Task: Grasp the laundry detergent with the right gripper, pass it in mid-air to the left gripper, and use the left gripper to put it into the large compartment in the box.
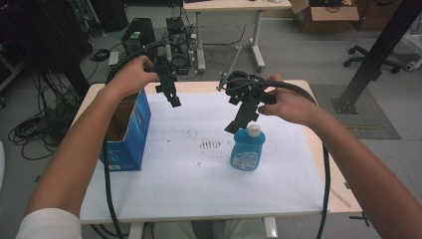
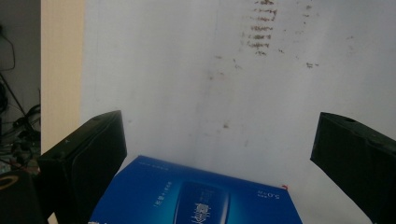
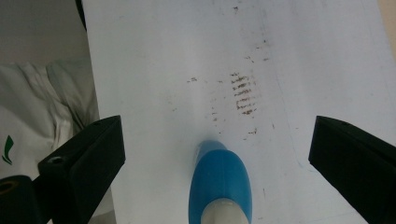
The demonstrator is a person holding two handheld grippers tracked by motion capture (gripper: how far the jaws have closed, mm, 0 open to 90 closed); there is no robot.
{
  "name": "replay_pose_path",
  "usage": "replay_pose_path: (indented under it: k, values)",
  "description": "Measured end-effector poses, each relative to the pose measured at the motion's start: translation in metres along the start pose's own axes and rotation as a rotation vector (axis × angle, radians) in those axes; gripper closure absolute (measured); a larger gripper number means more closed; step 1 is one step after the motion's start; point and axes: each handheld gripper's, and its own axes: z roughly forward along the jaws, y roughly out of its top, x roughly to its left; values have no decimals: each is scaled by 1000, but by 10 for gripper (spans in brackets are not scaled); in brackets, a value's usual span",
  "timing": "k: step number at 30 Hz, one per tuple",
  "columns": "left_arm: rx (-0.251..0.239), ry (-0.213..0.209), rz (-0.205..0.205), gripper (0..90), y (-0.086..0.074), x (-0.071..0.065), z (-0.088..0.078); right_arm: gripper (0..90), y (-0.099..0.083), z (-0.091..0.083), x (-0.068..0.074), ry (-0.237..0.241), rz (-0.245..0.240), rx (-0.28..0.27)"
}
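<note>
A blue bottle (image 1: 247,148) with a white cap stands upright on the white table top (image 1: 199,169), right of centre. An open blue carton (image 1: 127,130) stands at the table's left edge. My left gripper (image 1: 173,100) hangs in the air just right of the carton's far end, open and empty. In the left gripper view the carton (image 2: 196,198) lies below the wide jaws. My right gripper (image 1: 234,125) hovers just above and left of the bottle's cap, open, holding nothing. The bottle (image 3: 220,184) sits between and below its jaws in the right gripper view.
Brown smudges (image 1: 209,144) mark the table top left of the bottle. Black cables trail from both grippers over the table's edges. Beyond the table stand computer gear (image 1: 139,35), a desk (image 1: 239,5), a cardboard box (image 1: 323,15) and a black post (image 1: 378,50).
</note>
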Motion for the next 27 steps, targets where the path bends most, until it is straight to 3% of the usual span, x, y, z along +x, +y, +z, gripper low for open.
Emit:
replay_pose_path:
  k: [22, 27]
  values:
    - [-2, 8, 2, 37, -1, -5, -5, 34, -10, -10, 0, -17, 18, -11]
    - [-2, 6, 5, 37, 0, -5, -4, 33, -17, -14, 2, -3, 29, -22]
